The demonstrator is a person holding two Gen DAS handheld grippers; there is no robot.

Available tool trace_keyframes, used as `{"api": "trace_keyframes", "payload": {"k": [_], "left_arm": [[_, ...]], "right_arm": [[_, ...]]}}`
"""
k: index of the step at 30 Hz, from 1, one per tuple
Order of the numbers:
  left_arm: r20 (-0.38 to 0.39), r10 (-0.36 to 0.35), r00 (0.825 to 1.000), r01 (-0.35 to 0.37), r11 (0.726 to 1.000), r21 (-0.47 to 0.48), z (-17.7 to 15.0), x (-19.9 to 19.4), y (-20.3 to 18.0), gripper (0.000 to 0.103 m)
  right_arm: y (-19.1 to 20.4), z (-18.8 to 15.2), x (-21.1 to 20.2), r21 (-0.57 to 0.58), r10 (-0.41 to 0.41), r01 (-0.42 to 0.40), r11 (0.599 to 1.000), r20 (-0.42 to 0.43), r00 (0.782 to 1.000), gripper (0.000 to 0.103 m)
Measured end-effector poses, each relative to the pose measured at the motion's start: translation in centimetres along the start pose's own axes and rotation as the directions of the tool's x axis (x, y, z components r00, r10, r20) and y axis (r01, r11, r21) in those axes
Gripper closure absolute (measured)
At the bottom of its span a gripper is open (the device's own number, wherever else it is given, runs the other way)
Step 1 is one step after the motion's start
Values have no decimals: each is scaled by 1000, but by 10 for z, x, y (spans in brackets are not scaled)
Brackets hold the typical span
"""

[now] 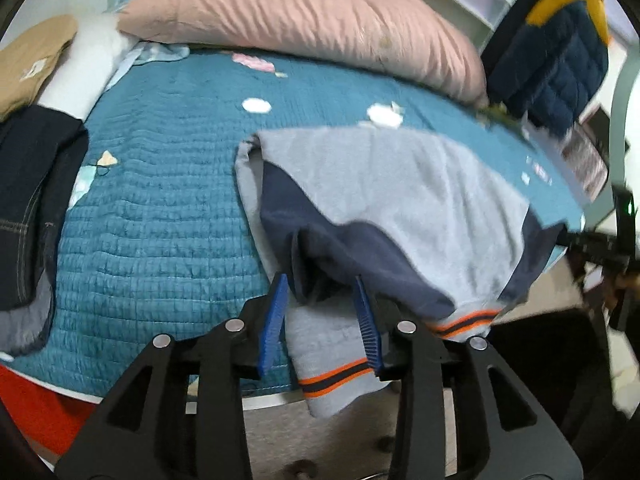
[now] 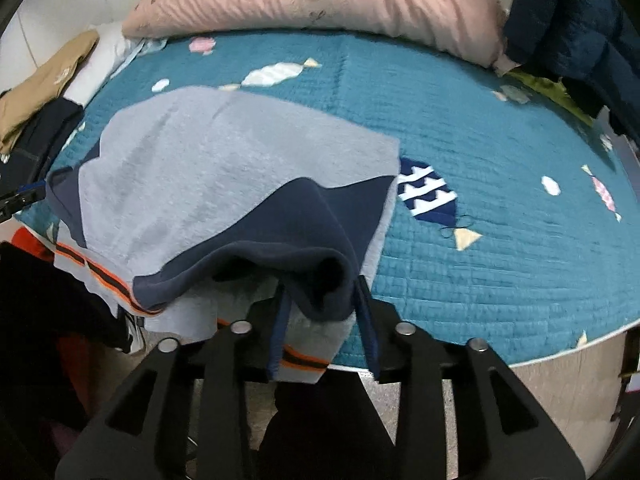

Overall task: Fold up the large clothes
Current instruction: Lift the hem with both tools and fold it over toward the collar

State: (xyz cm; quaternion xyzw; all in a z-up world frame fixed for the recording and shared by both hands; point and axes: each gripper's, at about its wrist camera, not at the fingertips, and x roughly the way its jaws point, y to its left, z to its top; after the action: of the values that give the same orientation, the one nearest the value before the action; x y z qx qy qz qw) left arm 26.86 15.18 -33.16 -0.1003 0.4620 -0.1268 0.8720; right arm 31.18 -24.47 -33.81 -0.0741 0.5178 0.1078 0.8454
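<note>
A grey and navy sweater [image 1: 400, 184] with orange-striped cuffs and hem lies folded at the near edge of the teal quilted bed [image 1: 160, 200]. My left gripper [image 1: 320, 280] stands open at that edge. A navy sleeve fold hangs loosely between its blue fingers [image 1: 276, 320], which are not pinching it. In the right wrist view the same sweater [image 2: 200, 168] covers the near left of the bed [image 2: 500, 220]. My right gripper [image 2: 320, 284] is open too, its fingers either side of a drooping navy fold and a striped cuff.
A pink pillow [image 1: 300, 12] lies across the far side of the bed. A navy and yellow padded jacket [image 1: 552, 60] hangs at the right. Folded tan clothes [image 1: 28, 60] and dark jeans [image 1: 28, 200] are stacked at the left. Floor shows below the bed's edge.
</note>
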Motion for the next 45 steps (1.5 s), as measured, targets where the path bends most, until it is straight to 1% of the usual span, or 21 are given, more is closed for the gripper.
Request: {"api": "trace_keyframes", "payload": {"k": [1, 3, 8, 11, 15, 17, 19, 21, 23, 26, 28, 30, 34, 35, 36, 37, 38, 39, 42, 43, 45], "left_arm": [[11, -10, 1000, 10, 1000, -23, 3, -3, -1, 59], [29, -22, 999, 23, 998, -63, 9, -4, -3, 31], [12, -92, 996, 92, 979, -180, 20, 11, -7, 28], [-22, -92, 996, 84, 968, -238, 19, 25, -6, 28], [-52, -88, 995, 69, 954, -291, 15, 37, -4, 28], [-77, -58, 995, 32, 951, -307, 14, 43, -2, 28], [-81, -62, 995, 32, 943, -332, 12, 46, 2, 28], [-92, -59, 994, 24, 940, -341, 12, 50, 2, 28], [-106, -67, 992, 28, 943, -332, 13, 53, -2, 29], [-123, -74, 990, 32, 949, -313, 11, 52, -9, 34], [-131, -67, 989, 22, 949, -314, 10, 54, -10, 34], [-137, -62, 989, 13, 943, -333, 8, 58, -8, 35], [-151, -77, 985, 18, 932, -362, 5, 65, -6, 45], [-153, -70, 986, 10, 933, -361, 5, 66, -7, 50], [-157, -71, 985, 11, 935, -355, 5, 67, -8, 63], [-161, -83, 983, 22, 936, -350, 5, 68, -8, 73], [-169, -102, 980, 36, 934, -355, 4, 70, -8, 82], [-166, -99, 981, 34, 934, -356, 4, 70, -9, 83], [-139, -87, 986, 35, 939, -344, 3, 63, -11, 98], [-132, -79, 988, 31, 941, -337, 2, 59, -13, 98], [-121, -73, 990, 29, 944, -329, -1, 52, -15, 98]], "right_arm": [[0, 0, -5, 7, -2, 2, 1000, 3, 1000, 65], [1, 2, -16, 29, -6, 6, 1000, 25, 1000, 62], [-2, 10, -33, 157, 41, -53, 986, 75, 996, 59], [-11, 9, -27, 295, 62, -80, 952, 69, 996, 58], [-34, -3, -11, 537, 142, -164, 828, 82, 986, 58], [-41, -6, -3, 609, 185, -206, 766, 98, 978, 58], [-46, -9, 7, 686, 240, -262, 679, 130, 962, 55], [-48, -11, 14, 731, 254, -274, 626, 141, 957, 52], [-46, -10, 24, 763, 233, -218, 609, 91, 968, 52], [-42, -15, 25, 797, 199, -170, 579, 64, 978, 52], [-41, -23, 28, 831, 192, -141, 539, 42, 980, 52], [-39, -27, 30, 841, 147, -59, 537, -24, 989, 52], [-30, -37, 50, 861, 205, -53, 505, -60, 977, 52], [-30, -41, 53, 871, 218, -71, 486, -42, 975, 52], [-30, -45, 53, 884, 215, -87, 460, -16, 976, 56], [-30, -47, 54, 885, 220, -113, 452, 13, 976, 69], [-31, -48, 56, 883, 233, -138, 448, 34, 972, 74], [-31, -50, 56, 885, 239, -149, 441, 44, 970, 79], [-34, -53, 54, 875, 240, -175, 451, 70, 968, 92], [-34, -53, 51, 869, 241, -183, 460, 76, 967, 94], [-33, -49, 37, 837, 209, -177, 518, 77, 975, 94]]}}
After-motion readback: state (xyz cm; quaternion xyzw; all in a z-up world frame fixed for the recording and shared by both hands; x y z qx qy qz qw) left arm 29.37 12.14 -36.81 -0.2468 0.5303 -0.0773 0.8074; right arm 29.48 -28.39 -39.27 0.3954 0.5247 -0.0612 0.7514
